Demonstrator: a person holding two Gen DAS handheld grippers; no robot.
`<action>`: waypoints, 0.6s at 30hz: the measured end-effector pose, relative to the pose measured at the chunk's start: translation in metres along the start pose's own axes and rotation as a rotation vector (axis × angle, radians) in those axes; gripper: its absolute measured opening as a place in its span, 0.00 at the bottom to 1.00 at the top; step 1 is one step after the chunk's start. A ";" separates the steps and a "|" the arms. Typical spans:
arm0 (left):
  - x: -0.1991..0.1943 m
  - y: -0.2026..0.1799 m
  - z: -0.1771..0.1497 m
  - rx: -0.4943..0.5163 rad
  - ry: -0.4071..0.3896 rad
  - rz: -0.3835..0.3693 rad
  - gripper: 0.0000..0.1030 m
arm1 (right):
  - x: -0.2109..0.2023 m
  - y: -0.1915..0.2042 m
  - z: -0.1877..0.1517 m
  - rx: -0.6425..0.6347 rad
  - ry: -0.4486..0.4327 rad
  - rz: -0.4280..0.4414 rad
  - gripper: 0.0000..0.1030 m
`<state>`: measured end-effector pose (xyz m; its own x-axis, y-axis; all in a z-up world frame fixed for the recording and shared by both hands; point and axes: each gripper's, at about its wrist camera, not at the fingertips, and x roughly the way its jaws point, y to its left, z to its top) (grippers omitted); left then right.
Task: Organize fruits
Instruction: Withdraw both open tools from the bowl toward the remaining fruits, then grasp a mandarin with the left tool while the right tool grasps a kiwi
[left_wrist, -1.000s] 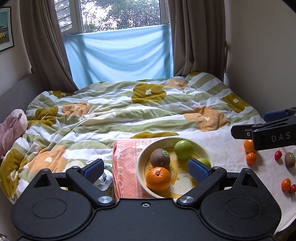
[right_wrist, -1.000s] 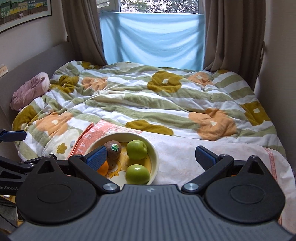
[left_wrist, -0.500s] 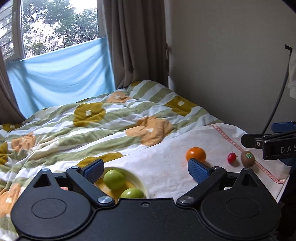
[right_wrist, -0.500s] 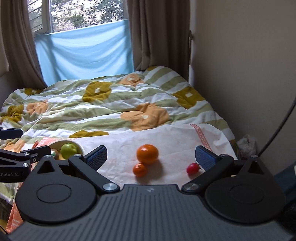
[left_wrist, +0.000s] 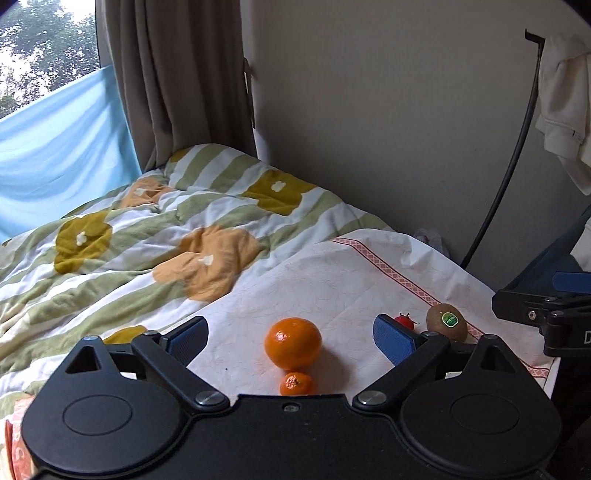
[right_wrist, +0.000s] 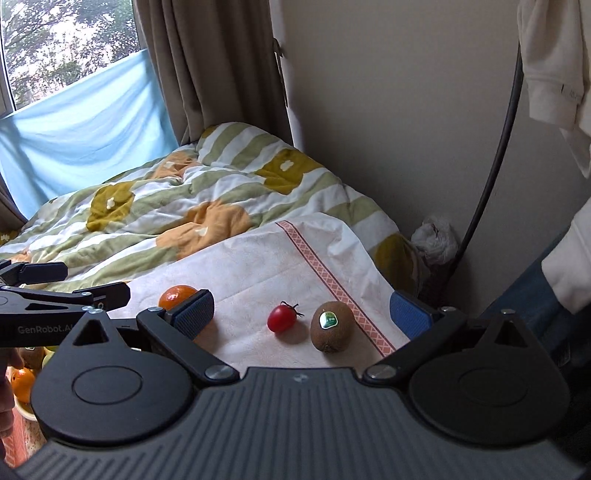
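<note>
On the white cloth (left_wrist: 332, 280) lie a large orange (left_wrist: 292, 343), a small orange (left_wrist: 296, 384) just in front of it, a red cherry tomato (left_wrist: 405, 319) and a brown kiwi (left_wrist: 447, 322) with a green sticker. My left gripper (left_wrist: 290, 341) stands open with the large orange between its blue pads, not touching. In the right wrist view the tomato (right_wrist: 281, 319) and kiwi (right_wrist: 331, 326) lie between the fingers of my open right gripper (right_wrist: 301, 314); the large orange (right_wrist: 176, 295) peeks from behind its left pad. Part of the fruit bowl (right_wrist: 22, 373) shows at far left.
A flowered striped quilt (left_wrist: 155, 229) covers the bed behind the cloth. A beige wall (left_wrist: 388, 110) and curtain (left_wrist: 177, 74) close off the right and back. A dark cable (right_wrist: 487, 177) and hanging white garment (right_wrist: 550, 74) are at right; the cloth's right edge drops off.
Both grippers have swung right, from the bowl of fruit to the loose fruit on the white cloth, and come closer to it. Both stay open.
</note>
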<state>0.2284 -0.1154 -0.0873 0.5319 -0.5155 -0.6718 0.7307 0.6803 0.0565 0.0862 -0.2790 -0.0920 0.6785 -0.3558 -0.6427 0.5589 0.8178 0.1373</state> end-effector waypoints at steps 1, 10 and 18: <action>0.011 -0.002 0.001 0.012 0.010 -0.009 0.95 | 0.007 -0.005 -0.001 0.011 0.014 0.000 1.00; 0.092 -0.008 -0.009 0.052 0.155 -0.005 0.87 | 0.067 -0.026 -0.015 0.061 0.113 -0.032 1.00; 0.123 0.004 -0.011 -0.009 0.212 0.022 0.86 | 0.106 -0.025 -0.024 0.049 0.189 -0.006 1.00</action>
<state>0.2917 -0.1704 -0.1780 0.4447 -0.3802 -0.8109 0.7155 0.6955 0.0663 0.1325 -0.3258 -0.1814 0.5755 -0.2658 -0.7734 0.5885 0.7913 0.1660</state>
